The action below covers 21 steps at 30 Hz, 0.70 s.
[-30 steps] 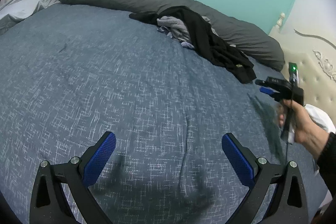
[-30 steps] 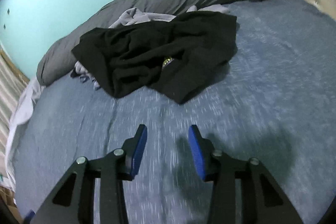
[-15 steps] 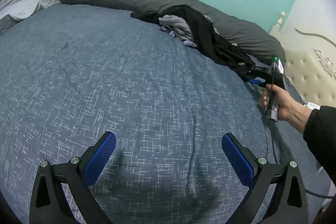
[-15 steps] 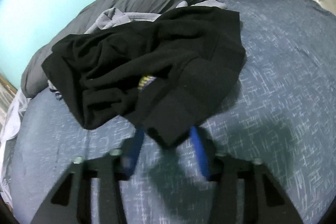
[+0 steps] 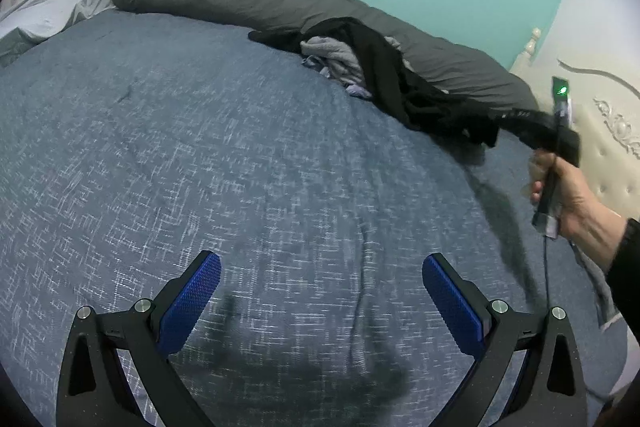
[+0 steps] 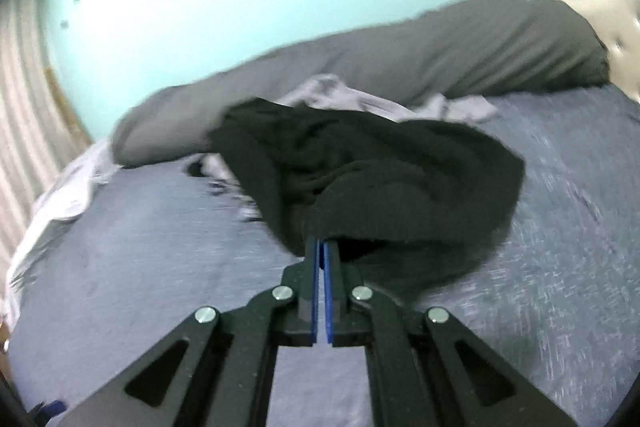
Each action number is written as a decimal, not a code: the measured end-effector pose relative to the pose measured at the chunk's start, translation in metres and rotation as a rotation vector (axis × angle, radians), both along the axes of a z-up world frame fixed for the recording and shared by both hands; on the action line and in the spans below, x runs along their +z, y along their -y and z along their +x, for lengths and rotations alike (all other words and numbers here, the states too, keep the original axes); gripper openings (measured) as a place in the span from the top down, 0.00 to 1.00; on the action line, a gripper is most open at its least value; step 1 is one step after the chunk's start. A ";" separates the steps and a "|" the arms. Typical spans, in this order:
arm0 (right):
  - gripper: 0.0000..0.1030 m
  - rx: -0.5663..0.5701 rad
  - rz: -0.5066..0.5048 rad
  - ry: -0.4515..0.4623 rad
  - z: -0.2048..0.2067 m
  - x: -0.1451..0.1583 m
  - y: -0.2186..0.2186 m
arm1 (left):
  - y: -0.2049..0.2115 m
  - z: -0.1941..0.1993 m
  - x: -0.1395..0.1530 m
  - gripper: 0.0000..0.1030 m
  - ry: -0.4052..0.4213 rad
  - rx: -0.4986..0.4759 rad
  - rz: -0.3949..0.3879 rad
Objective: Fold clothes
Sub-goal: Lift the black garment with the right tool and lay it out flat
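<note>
The right gripper point(image 6: 322, 247) has its blue-padded fingers point(image 6: 329, 267) clenched on an edge of the black garment point(image 6: 380, 179), which is lifted off the bed point(image 6: 140, 247) at the pinched end while the rest trails back onto a heap of grey clothes point(image 6: 360, 99) beside the long dark grey duvet roll point(image 6: 440, 47) (the right wrist view is blurred). In the left wrist view the person's hand point(image 5: 568, 199) holds that gripper at the bed's right side. The left gripper point(image 5: 320, 303) hangs over bare blue bedspread point(image 5: 200, 147), fingers point(image 5: 192, 299) spread wide and grasping nothing.
</note>
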State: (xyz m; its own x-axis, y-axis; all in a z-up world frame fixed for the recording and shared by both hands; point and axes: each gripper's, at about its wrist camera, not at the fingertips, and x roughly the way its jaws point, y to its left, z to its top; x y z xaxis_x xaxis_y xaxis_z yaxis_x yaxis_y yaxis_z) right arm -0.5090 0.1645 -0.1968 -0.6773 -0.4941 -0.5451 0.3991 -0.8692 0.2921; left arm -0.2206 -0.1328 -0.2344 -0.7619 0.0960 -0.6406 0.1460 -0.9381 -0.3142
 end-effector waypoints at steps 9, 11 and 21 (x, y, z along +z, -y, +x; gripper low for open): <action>0.99 0.188 -0.104 -0.039 0.128 0.069 0.014 | 0.004 0.013 0.027 0.00 -0.068 0.013 0.024; 0.99 0.239 -0.126 -0.035 0.161 0.079 0.019 | 0.006 0.015 0.030 0.00 -0.073 0.013 0.040; 0.98 0.335 -0.135 0.139 0.232 0.025 0.041 | 0.012 0.033 0.036 0.00 -0.088 -0.003 0.065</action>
State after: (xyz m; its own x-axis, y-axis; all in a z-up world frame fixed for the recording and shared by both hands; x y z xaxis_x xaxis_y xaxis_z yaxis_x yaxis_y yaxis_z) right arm -0.2769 0.1231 -0.1714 -0.3901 -0.7490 -0.5355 0.6028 -0.6474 0.4664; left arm -0.1878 -0.1446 -0.1984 -0.8146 0.1371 -0.5635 0.1127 -0.9158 -0.3856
